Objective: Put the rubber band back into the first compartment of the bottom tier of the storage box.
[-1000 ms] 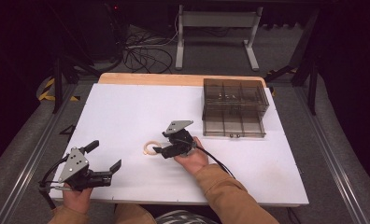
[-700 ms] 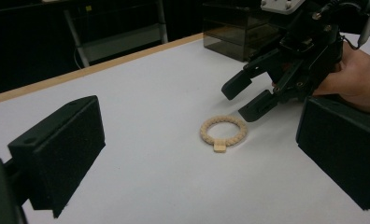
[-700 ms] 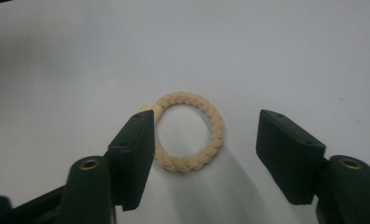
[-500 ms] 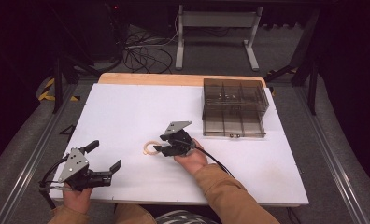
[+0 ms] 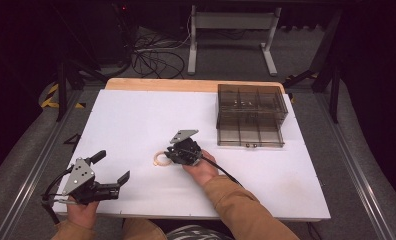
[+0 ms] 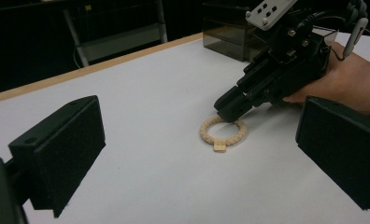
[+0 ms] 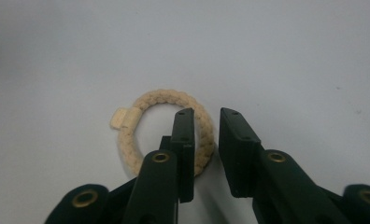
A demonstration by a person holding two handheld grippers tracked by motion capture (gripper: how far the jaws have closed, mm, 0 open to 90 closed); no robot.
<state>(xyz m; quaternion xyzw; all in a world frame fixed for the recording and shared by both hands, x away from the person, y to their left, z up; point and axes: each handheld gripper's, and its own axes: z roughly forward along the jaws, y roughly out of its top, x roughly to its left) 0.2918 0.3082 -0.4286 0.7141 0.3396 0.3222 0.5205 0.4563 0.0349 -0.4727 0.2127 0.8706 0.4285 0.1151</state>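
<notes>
A small beige braided ring (image 5: 160,159) with a flat tag lies on the white table top (image 5: 136,115). My right gripper (image 5: 169,157) points down and left at the ring's right side. In the right gripper view one jaw stands inside the ring (image 7: 164,97) and the other outside, with the cord between them. These jaws have just been closing, and a thin gap still shows at the outer jaw of this gripper (image 7: 206,114). My left gripper (image 5: 113,166) rests open near the front left edge with nothing between its jaws. Its view shows the ring (image 6: 206,135) and the right gripper (image 6: 225,114) ahead.
A smoky clear organiser box (image 5: 251,115) with compartments and a pulled-out drawer stands at the back right. A wooden strip (image 5: 186,84) runs along the table's far edge. Cables and a desk frame lie on the floor beyond.
The right gripper's jaws have drawn closer together around the ring's cord. Both hands stay about where they were, and the ring has not moved.
</notes>
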